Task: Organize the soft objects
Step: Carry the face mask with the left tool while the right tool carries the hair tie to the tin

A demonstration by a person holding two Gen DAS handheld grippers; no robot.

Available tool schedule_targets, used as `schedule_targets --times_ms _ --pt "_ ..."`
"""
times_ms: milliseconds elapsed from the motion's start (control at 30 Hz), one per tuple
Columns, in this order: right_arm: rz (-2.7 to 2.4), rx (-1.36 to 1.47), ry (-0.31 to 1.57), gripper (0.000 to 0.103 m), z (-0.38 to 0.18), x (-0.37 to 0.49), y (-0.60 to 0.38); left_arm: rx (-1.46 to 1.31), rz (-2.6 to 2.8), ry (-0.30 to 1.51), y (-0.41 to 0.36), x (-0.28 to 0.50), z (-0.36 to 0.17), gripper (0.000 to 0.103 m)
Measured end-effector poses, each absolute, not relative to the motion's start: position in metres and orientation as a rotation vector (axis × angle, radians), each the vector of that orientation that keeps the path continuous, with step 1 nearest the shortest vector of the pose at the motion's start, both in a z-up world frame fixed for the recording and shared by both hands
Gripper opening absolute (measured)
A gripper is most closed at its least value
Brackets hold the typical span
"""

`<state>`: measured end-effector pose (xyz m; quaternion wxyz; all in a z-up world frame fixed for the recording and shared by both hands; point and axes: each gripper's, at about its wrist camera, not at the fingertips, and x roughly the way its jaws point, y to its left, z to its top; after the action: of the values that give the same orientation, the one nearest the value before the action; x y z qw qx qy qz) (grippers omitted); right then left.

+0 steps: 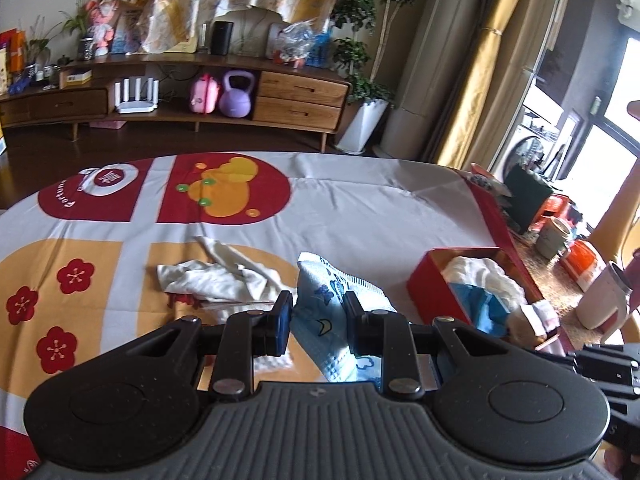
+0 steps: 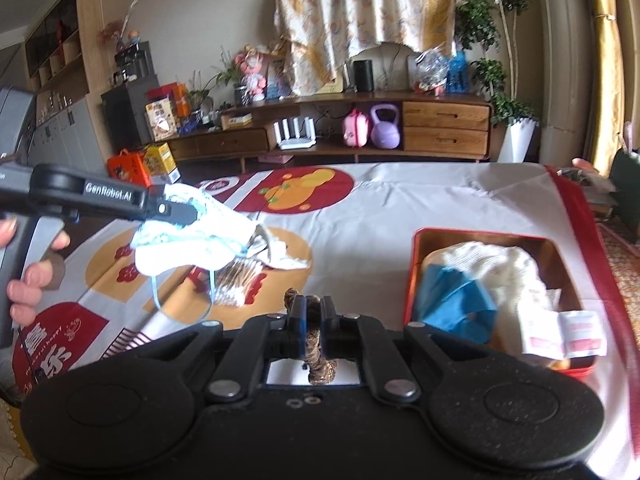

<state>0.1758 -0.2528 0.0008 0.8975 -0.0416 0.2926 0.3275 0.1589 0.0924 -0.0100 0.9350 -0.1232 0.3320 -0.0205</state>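
Pale blue face mask printed with darker blue butterflies and a yellow moon; off-white crumpled cloth; red tin box holding a solid blue mask; surface cloth grey with red plum blossoms

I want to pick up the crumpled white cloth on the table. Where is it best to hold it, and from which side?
Grip the crumpled white cloth at its raised, bunched fold, coming down from above; the flat edges lie against the table and give little to pinch.
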Motion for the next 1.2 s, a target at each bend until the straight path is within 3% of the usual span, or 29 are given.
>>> schedule_targets --times_ms 500,1200 --pt "0.557 -0.048 0.536 0.005 0.031 0.195 -0.316 -0.208 -0.204 0.700 0.009 0.175 0.001 0.026" --pt "0.392 -0.042 0.541 0.005 0.020 0.255 -0.376 -0.169 -0.336 0.737 -0.091 0.238 -0.008 0.026"
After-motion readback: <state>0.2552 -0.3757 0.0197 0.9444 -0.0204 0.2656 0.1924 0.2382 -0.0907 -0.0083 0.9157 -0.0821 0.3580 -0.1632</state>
